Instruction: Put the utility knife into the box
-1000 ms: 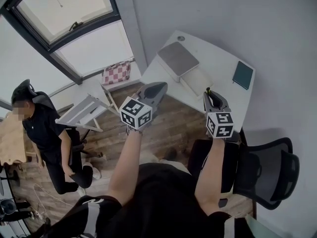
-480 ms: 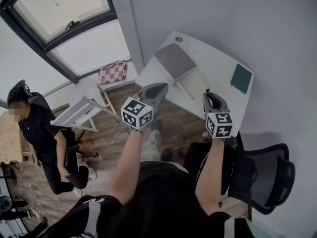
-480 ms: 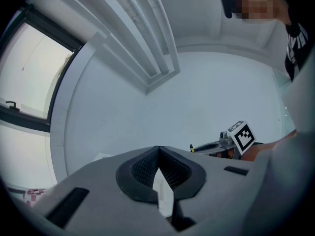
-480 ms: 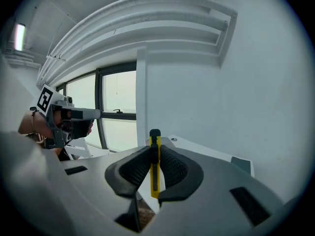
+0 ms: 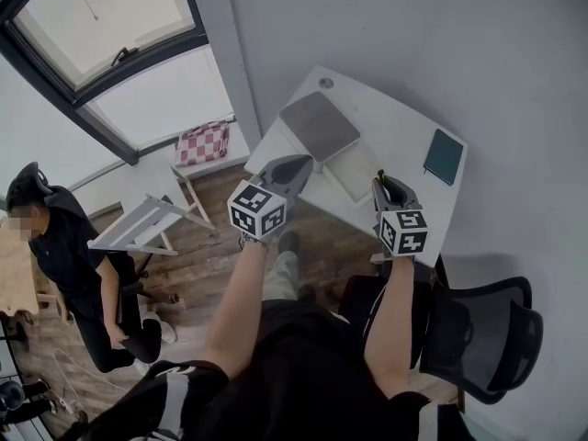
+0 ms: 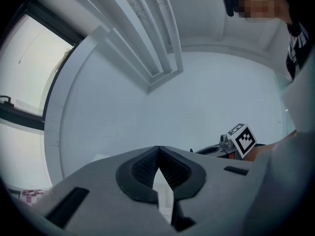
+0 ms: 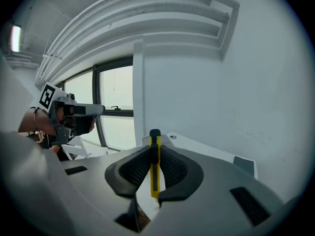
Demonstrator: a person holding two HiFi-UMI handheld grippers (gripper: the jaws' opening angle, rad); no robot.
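A yellow utility knife (image 7: 154, 167) with a black tip stands upright between the pads of my right gripper (image 7: 154, 149), which is shut on it. In the head view the right gripper (image 5: 386, 184) hangs at the near edge of the white table (image 5: 400, 118). The box lies on the table as a flat grey lid (image 5: 319, 125) with a white tray (image 5: 349, 168) beside it. My left gripper (image 5: 292, 166) hovers just left of the white tray, at the table's near corner. Its jaws (image 6: 157, 154) meet at the tip with nothing between them.
A dark teal notebook (image 5: 444, 157) lies at the table's right end. A black office chair (image 5: 482, 329) stands at my right. On the wooden floor to the left are a stool with a checked cushion (image 5: 202, 142), a white folding rack (image 5: 138, 226) and a seated person (image 5: 64, 246).
Both grippers have come closer to the table, the knife still in the right one. The table and box now sit nearer the grippers in the head view.
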